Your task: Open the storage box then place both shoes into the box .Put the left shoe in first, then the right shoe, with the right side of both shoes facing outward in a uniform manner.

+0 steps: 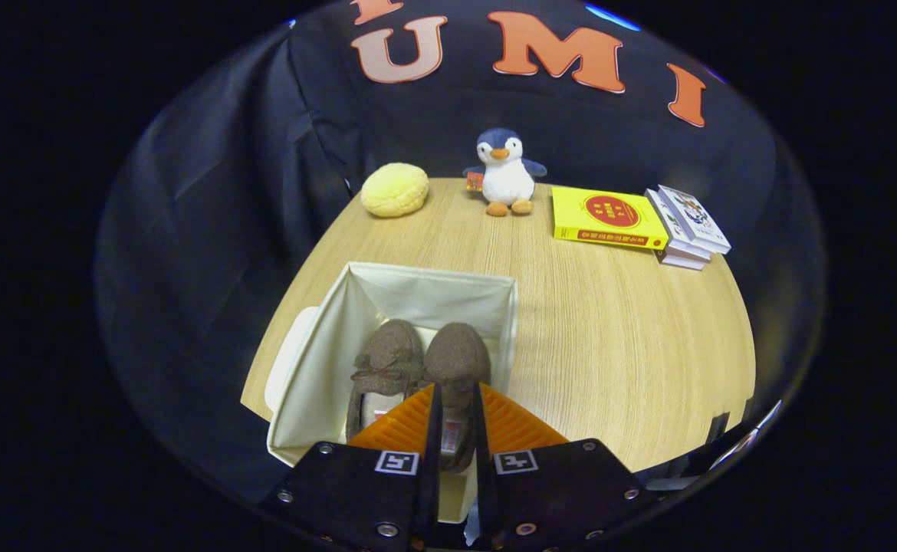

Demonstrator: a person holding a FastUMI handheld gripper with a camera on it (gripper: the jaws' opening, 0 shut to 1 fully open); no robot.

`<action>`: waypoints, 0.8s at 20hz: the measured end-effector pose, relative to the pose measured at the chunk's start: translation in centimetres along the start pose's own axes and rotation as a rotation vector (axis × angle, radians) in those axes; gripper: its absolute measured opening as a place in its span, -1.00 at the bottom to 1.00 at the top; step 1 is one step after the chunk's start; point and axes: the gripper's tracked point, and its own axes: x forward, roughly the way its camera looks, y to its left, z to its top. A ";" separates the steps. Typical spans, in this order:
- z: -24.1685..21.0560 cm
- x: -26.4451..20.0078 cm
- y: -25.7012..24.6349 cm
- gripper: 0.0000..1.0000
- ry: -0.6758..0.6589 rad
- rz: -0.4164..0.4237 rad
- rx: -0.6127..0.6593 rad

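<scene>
hand-held gripper [455,402] over storage box [318,360], fingers narrowly apart astride right shoe [458,360]; grip unclear. left shoe [387,364] alongside, both inside. risk: snagged shoe lifts or twists, breaking uniform facing.

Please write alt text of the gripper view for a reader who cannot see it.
Two brown shoes lie side by side in an open cream storage box on a wooden table; the gripper hovers over them, fingers narrowly apart around the right-hand shoe's heel. Beyond sit a plush penguin and books.
</scene>
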 end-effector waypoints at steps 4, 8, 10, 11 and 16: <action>4.8 -4.2 -3.9 -0.48 -0.192 0.028 -0.003; 8.8 -9.6 -9.9 -0.23 -0.359 -0.006 -0.009; 11.1 -12.6 -13.1 -0.12 -0.458 -0.036 -0.017; 12.3 -14.2 -14.5 -0.07 -0.508 -0.052 -0.025; 15.9 -21.3 -20.4 0.36 -0.714 -0.099 -0.047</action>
